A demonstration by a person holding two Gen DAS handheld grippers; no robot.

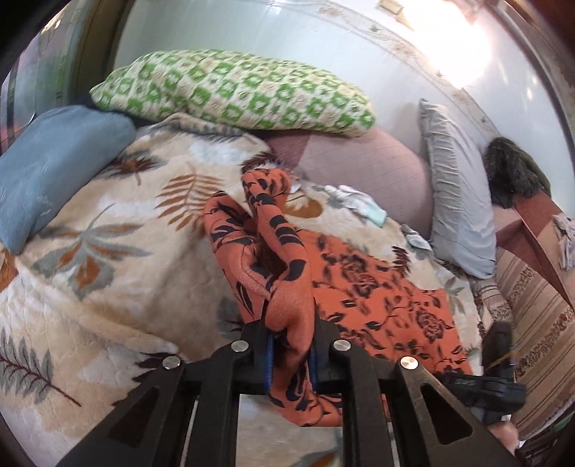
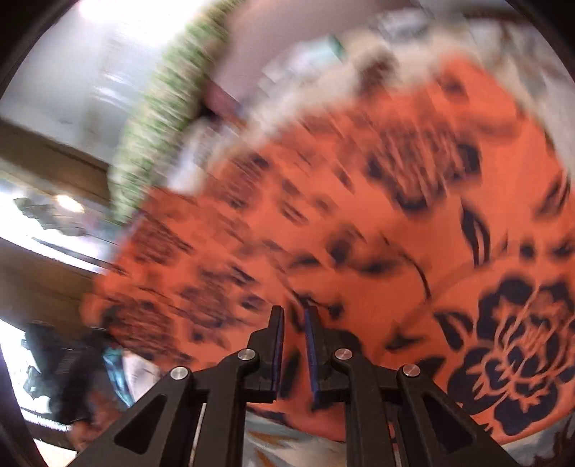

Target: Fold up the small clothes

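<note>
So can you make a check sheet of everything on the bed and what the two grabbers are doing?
Surface: bed under a cream leaf-print blanket.
Job's things: orange garment with black flowers, partly lifted and bunched.
Clutter: small white and mint cloths; green patterned pillow, blue pillow, grey pillow.
Grippers: left gripper clamped on a fold of the garment; right gripper nearly closed with the garment between its pads, view blurred.
Cables: nothing seen.
Surroundings: pale wall.

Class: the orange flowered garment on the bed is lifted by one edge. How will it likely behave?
Probably floppy: the orange garment bunches and droops from the left gripper. Likely light, since a narrow pinch carries it. It may drag on the fuzzy blanket.
</note>
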